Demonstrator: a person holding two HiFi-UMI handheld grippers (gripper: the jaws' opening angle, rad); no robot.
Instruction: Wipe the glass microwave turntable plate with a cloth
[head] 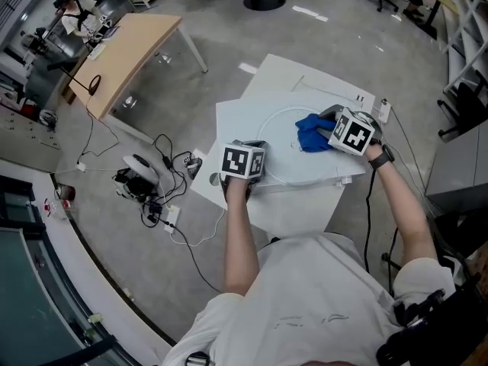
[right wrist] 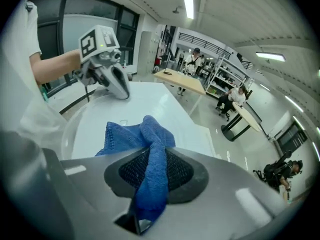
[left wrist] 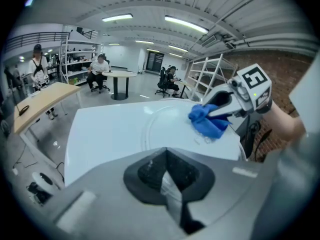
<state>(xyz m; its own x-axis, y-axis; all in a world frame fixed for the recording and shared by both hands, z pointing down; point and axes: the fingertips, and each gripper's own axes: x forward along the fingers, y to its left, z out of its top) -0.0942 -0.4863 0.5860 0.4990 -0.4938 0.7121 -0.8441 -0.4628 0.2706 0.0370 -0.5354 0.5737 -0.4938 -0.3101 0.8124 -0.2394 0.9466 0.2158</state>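
Left gripper [left wrist: 169, 186]: jaws closed on the near-left rim of the glass turntable plate [head: 276, 152]; the clear edge is barely discernible between them. The plate lies flat on the white bench [head: 232, 124], its outline faint. Right gripper [right wrist: 150, 184]: jaws clamped on the blue cloth [right wrist: 142, 139], which rests on the plate's right part and hides the rim there.

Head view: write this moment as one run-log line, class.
left gripper: shut on plate rim | right gripper: shut on cloth | cloth: on plate
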